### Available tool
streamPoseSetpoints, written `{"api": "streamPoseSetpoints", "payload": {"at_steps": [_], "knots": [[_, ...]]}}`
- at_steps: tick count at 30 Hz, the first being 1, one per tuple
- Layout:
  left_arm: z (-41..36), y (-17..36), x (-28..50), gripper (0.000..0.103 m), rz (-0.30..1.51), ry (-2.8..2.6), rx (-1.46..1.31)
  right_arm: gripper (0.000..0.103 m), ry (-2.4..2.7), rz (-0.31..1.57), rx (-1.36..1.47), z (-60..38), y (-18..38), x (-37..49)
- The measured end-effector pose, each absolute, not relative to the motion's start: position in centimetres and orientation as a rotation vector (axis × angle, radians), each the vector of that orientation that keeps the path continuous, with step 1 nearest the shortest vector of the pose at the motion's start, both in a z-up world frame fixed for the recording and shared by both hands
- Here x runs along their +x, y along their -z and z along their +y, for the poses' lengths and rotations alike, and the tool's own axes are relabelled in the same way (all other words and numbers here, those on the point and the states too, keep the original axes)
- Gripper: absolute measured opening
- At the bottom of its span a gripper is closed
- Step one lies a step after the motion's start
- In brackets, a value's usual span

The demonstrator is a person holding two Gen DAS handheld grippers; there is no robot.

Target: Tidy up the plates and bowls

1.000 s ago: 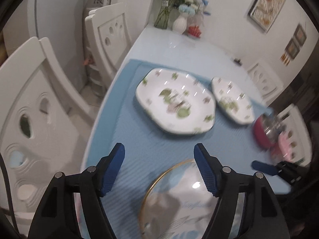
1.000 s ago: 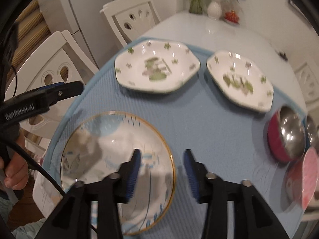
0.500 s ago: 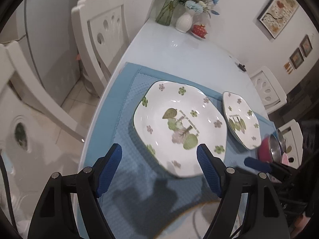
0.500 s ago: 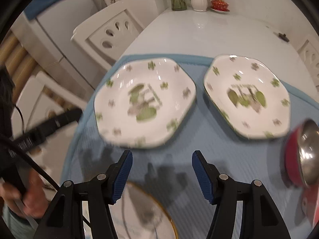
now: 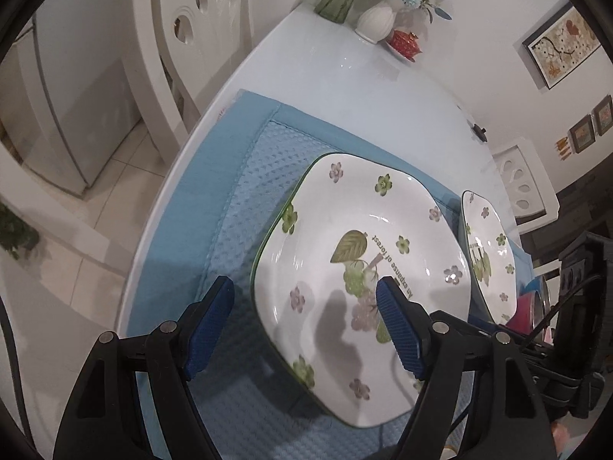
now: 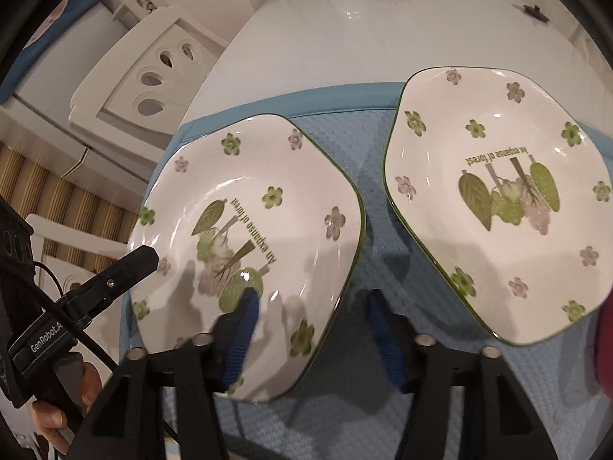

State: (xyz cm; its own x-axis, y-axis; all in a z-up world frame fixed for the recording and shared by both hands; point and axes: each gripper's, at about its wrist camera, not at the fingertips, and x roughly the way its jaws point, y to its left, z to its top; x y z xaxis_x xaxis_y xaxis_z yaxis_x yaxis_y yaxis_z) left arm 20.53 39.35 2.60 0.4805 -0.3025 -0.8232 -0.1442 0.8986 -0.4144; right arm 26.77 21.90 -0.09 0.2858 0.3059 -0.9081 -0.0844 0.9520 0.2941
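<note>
The 2 floral plates lie side by side on the blue mat (image 5: 245, 199) near the table's (image 5: 345, 88) left edge. The left gripper (image 5: 302, 303) and right gripper (image 6: 312, 314) hover with jaws spread, released, straddling opposite rims of the left plate (image 6: 249, 237); the right plate (image 6: 494, 191) lies untouched.

Left gripper (image 5: 302, 306): two black plastic arms, each tipped with a blue ribbed pad (image 5: 208, 322). Silver round screws (image 5: 168, 326) are set at the arm joints, two per side. A thin black cable (image 5: 11, 356) is seen at the frame's left edge.

Right gripper (image 6: 312, 324): same black arms, blue ribbed pads (image 6: 241, 331), silver screws (image 6: 425, 339) at the joints.

In the right wrist view, the left gripper's black body is seen left of the right gripper, marked "GenRobot.A" in white lettering (image 6: 45, 336); a black cable (image 6: 82, 339) loops across it. Bare skin of the hand (image 6: 57, 414) is seen beneath it; no sleeve can be made out.
</note>
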Motion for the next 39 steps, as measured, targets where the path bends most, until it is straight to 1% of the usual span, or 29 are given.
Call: {"api": "streamPoseSetpoints", "payload": {"at_steps": [2, 5, 9, 19, 21, 23, 24, 26, 31, 34, 35, 36, 38, 39], "knots": [[39.2, -2.5, 20.8, 0.074, 1.072, 0.111, -0.462, 0.041, -0.264, 1.254, 0.197, 22.2, 0.3, 27.0], [39.0, -2.4, 21.2, 0.074, 1.069, 0.124, -0.453, 0.036, -0.270, 1.236, 0.169, 22.8, 0.1, 26.8], [39.0, -2.5, 21.6, 0.074, 1.069, 0.133, -0.472, 0.036, -0.253, 1.235, 0.134, 23.6, -0.1, 26.5], [39.4, -2.2, 22.1, 0.074, 1.063, 0.120, -0.444, 0.036, -0.291, 1.284, 0.170, 24.6, 0.1, 24.8], [39.4, -1.8, 22.3, 0.069, 1.064, 0.119, -0.433, 0.036, -0.274, 1.283, 0.193, 23.8, 0.5, 25.4], [39.5, -1.5, 22.3, 0.058, 1.055, 0.118, -0.417, 0.036, -0.273, 1.269, 0.217, 23.2, 0.6, 26.0], [39.4, -1.4, 22.4, 0.055, 1.043, 0.117, -0.400, 0.036, -0.277, 1.260, 0.218, 23.1, 0.6, 26.4], [39.2, -1.3, 22.5, 0.045, 1.030, 0.119, -0.367, 0.036, -0.291, 1.240, 0.204, 23.1, 0.7, 27.2], [39.8, -1.1, 22.6, 0.044, 0.995, 0.136, -0.407, 0.036, -0.320, 1.193, 0.150, 23.6, 1.0, 27.8], [39.8, -1.3, 22.5, 0.044, 0.985, 0.143, -0.392, 0.035, -0.339, 1.157, 0.082, 24.1, 0.9, 27.4], [39.7, -1.4, 22.4, 0.044, 0.978, 0.143, -0.376, 0.033, -0.344, 1.145, 0.068, 24.1, 0.7, 27.1], [39.4, -1.7, 22.1, 0.043, 0.971, 0.144, -0.350, 0.032, -0.344, 1.132, 0.061, 24.1, 0.5, 26.9], [39.2, -2.0, 21.7, 0.034, 0.964, 0.151, -0.312, 0.031, -0.347, 1.099, 0.028, 24.1, 0.1, 26.3], [39.2, -2.1, 21.5, 0.033, 0.962, 0.159, -0.308, 0.031, -0.354, 1.087, 0.010, 24.2, -0.1, 26.1]]}}
